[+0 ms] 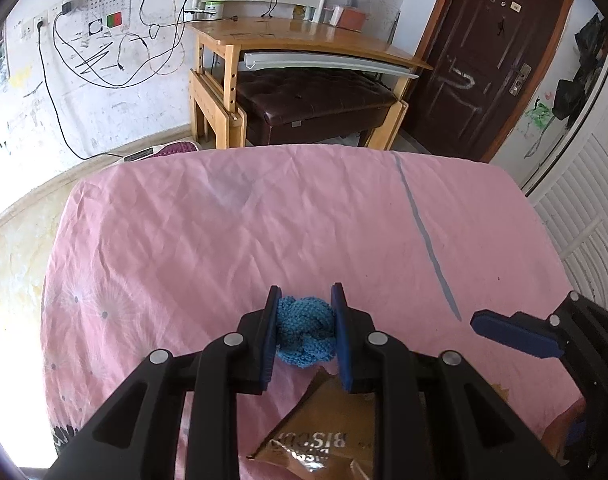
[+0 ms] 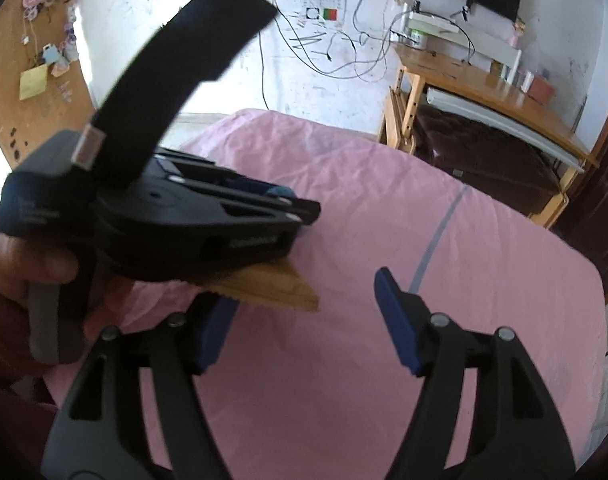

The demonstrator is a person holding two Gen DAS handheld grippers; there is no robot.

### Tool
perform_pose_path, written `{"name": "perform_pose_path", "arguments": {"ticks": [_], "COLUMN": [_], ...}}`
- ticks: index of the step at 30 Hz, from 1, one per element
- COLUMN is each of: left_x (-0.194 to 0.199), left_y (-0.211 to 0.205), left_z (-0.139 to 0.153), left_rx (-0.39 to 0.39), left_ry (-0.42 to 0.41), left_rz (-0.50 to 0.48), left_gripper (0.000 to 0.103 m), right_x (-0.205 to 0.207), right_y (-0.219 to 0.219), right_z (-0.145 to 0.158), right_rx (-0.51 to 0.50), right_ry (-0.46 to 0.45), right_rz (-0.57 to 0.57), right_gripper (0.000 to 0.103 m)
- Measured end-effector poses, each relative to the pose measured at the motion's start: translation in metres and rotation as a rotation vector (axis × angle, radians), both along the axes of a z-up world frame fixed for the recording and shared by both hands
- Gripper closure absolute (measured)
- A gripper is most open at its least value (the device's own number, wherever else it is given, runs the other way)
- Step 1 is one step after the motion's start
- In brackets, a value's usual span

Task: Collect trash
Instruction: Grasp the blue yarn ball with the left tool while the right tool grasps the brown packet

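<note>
Left gripper (image 1: pixel 306 330): clamped on blue knitted ball (image 1: pixel 304 330), above pink sheet (image 1: pixel 223 240) | Right gripper (image 2: pixel 308 320): spread wide, gripping nothing | Brown biscuit wrapper (image 1: pixel 328 432): flat on sheet beneath left gripper, near front edge | Far sheet: bare up to edge.

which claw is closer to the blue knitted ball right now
Left. The left claw is shut on the blue knitted ball, pads pressing both its sides. The right claw stands open off to the ball's right, beside the brown biscuit wrapper, not touching the ball.
</note>
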State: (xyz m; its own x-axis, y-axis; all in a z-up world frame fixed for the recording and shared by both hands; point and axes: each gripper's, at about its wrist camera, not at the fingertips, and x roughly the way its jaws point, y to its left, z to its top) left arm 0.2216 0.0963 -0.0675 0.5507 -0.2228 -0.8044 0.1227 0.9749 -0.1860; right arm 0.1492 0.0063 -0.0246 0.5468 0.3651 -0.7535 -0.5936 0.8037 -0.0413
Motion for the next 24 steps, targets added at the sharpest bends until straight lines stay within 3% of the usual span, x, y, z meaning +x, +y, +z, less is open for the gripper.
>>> {"name": "perform_pose_path", "arguments": {"ticks": [6, 11, 15, 24], "left_x": [-0.004, -0.003, -0.004, -0.009], "left_y": [0.001, 0.004, 0.005, 0.009], "left_z": [0.000, 0.000, 0.000, 0.012], "left_rx": [-0.005, -0.012, -0.005, 0.000], "left_ry": [-0.003, -0.001, -0.005, -0.060], "left_rz": [0.001, 0.016, 0.027, 0.077], "left_gripper": [0.083, 0.082, 0.082, 0.082], "right_x": [0.001, -0.001, -0.004, -0.009], "right_y": [0.005, 0.007, 0.005, -0.010], "right_z": [0.004, 0.001, 0.002, 0.002], "right_rx": [0.027, 0.039, 0.045, 0.078], "right_ry": [0.005, 0.021, 0.020, 0.046], "right_rz": [0.011, 0.026, 0.042, 0.032], "right_gripper": [0.041, 0.072, 0.085, 0.093]}}
